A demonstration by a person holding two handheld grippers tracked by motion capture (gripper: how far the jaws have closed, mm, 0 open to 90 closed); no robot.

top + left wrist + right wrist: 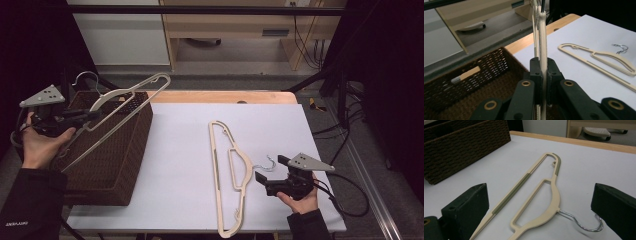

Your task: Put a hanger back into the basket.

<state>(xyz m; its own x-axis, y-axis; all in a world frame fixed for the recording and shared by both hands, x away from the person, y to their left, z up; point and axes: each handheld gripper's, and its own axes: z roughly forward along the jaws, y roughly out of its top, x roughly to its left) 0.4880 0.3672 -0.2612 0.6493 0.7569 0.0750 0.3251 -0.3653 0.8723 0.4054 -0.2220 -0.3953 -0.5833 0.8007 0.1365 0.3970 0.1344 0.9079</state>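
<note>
A cream plastic hanger (131,95) with a metal hook is held tilted over the brown woven basket (115,165) at the left; my left gripper (92,114) is shut on its arm, which stands edge-on between the jaws in the left gripper view as a cream hanger (542,45). A second cream hanger (227,170) lies flat on the white table top (180,150), its metal hook (267,164) pointing right. My right gripper (262,175) stands open just right of that hook; in the right gripper view the lying hanger (549,195) and its hook (586,223) lie between the spread jaws.
The basket (461,82) takes up the table's left side, its rim close to the lying hanger's far end. A wooden strip edges the table's back (220,96). Cables (345,200) trail off the right edge. Shelving and a dark frame stand behind.
</note>
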